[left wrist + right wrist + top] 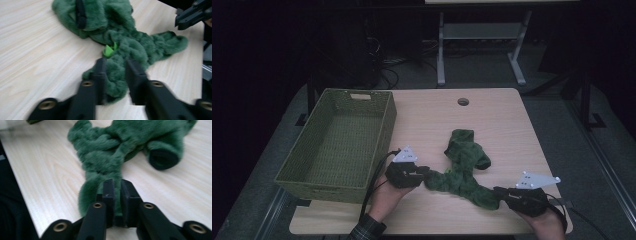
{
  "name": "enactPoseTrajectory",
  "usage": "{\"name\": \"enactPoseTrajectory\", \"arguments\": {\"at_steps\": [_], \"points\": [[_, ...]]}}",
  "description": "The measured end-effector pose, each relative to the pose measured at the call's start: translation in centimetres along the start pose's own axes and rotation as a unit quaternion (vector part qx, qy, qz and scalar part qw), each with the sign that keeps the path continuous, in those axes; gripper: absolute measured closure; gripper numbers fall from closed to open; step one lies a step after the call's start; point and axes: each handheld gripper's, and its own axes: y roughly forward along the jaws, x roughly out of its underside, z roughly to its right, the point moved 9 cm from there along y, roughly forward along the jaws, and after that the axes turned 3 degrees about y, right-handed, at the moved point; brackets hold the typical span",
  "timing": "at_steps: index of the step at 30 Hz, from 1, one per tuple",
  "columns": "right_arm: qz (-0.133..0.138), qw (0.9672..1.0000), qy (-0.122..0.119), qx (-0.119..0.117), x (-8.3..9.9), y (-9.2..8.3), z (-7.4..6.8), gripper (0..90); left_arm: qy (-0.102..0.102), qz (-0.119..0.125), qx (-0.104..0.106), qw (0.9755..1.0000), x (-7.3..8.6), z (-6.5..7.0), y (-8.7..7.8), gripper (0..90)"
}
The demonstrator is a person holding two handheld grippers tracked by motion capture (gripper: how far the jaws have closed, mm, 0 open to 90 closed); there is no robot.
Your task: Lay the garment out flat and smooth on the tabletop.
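Note:
A dark green fuzzy cloth (464, 160) lies crumpled across the middle of the wooden table (507, 125). My left gripper (426, 174) is shut on its left end near the front; in the left gripper view the jaws (116, 67) pinch a fold of the pile just below a small bright green tag (109, 50). My right gripper (498, 194) is shut on the cloth's right end, where the jaws (117, 185) stand nearly together around a thin strip of it. A black-lined opening (162, 158) of the cloth shows beyond them.
A green woven basket (384, 130) with nothing in it stands on the table's left side, close to my left hand. A round cable hole (463, 101) sits near the far edge. A desk frame (482, 35) and cables stand on the dark floor behind.

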Motion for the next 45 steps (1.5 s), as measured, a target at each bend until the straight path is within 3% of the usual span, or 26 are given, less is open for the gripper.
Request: {"name": "enactPoseTrajectory", "arguments": {"at_steps": [4, 9, 16, 24, 32, 34, 36, 40, 45], "points": [[-0.017, 0.9998, 0.002, -0.011, 0.8, 0.5, -0.8, 86.9, 0.02, -0.024, 0.0, 0.9995, 0.5, 0.1, 1.6, 89.2], [-0.038, 0.9991, 0.007, -0.019, 1.9, 1.1, -1.3, 89.1, 0.032, -0.062, -0.012, 0.9975, 1.4, -0.9, 3.8, 89.5], [-0.07, 0.9974, 0.011, -0.013, 3.0, 1.7, -0.8, 89.6, 0.016, -0.094, 0.002, 0.9954, 3.0, -1.2, 4.3, 89.6], [-0.075, 0.997, 0.004, 0.022, 2.8, 1.5, 1.5, 89.7, -0.001, -0.094, 0.032, 0.995, 4.1, 0.8, 3.5, 89.7], [-0.075, 0.9967, 0.008, 0.029, 2.3, 1.8, 2.8, 89.7, 0.0, -0.096, 0.049, 0.9941, 4.7, 2.8, 3.2, 89.6], [-0.074, 0.9969, 0.007, 0.026, 2.2, 1.7, 2.7, 87.9, 0.0, -0.093, 0.053, 0.9943, 4.5, 2.7, 3.0, 87.5], [-0.053, 0.9983, 0.011, 0.022, 1.4, 1.4, 2.7, 82.9, -0.012, -0.078, 0.055, 0.9953, 3.8, 2.5, 2.6, 79.5], [-0.026, 0.9992, 0.019, 0.025, 0.0, 1.1, 2.8, 78.9, -0.006, -0.066, 0.04, 0.997, 2.4, 1.7, 2.0, 73.5], [-0.018, 0.999, 0.022, 0.035, -1.4, 1.9, 3.8, 71.6, -0.003, -0.053, 0.023, 0.9983, 0.5, -0.1, 2.0, 67.2]]}}
